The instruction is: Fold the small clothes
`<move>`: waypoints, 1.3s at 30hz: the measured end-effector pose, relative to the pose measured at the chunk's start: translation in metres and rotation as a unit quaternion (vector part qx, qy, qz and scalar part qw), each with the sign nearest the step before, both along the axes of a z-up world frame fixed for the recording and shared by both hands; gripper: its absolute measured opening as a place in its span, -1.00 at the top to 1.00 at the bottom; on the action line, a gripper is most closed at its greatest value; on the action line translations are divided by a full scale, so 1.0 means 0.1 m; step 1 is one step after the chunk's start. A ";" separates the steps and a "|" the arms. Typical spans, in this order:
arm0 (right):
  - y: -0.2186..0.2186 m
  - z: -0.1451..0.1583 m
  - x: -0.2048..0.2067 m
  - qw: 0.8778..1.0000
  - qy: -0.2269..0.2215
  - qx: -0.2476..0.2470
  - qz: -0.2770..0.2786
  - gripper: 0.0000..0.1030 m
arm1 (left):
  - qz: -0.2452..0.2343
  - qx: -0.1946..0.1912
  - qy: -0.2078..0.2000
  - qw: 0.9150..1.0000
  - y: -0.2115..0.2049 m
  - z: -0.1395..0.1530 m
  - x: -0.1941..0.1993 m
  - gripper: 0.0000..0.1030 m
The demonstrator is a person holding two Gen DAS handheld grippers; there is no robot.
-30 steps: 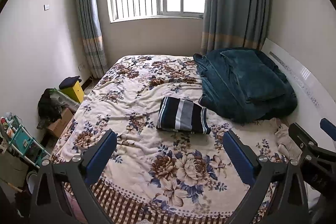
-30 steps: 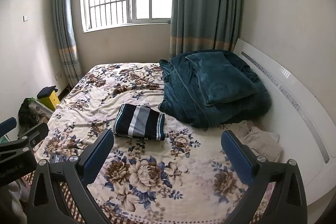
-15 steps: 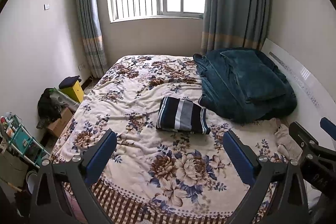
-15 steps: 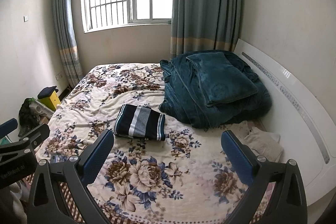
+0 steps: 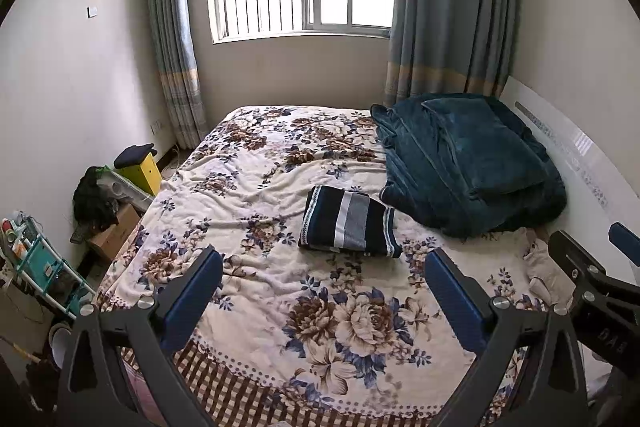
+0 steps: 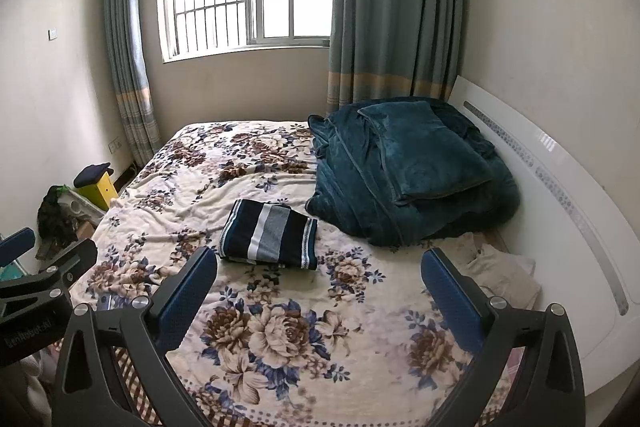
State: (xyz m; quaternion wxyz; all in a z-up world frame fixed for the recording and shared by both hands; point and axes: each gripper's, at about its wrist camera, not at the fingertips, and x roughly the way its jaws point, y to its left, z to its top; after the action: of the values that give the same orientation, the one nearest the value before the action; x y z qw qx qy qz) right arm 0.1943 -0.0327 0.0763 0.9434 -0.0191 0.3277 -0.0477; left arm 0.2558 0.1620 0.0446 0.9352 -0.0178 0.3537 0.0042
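Left wrist view: my left gripper [image 5: 322,285] is spread wide and empty above the near part of the bed [image 5: 248,187], which carries a floral blanket. The folded striped garment [image 5: 349,223], navy with grey and white bands, lies flat at mid-bed, just beside a heap of teal blanket [image 5: 468,167] near the white headboard [image 5: 576,155]. Right wrist view: my right gripper [image 6: 318,281] is likewise released, holding nothing, well short of the striped garment [image 6: 270,235]. A beige cloth [image 6: 500,273] lies crumpled by the headboard [image 6: 560,179].
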 end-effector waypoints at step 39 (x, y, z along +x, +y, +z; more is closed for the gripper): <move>0.02 -0.01 0.02 1.000 -0.001 0.003 0.002 -1.00 | 0.004 -0.002 -0.003 1.000 0.00 0.06 -0.01 -1.00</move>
State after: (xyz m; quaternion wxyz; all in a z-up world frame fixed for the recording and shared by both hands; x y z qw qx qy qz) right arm 0.1960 -0.0312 0.0755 0.9438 -0.0172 0.3271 -0.0453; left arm 0.2551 0.1625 0.0503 0.9361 -0.0208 0.3512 0.0071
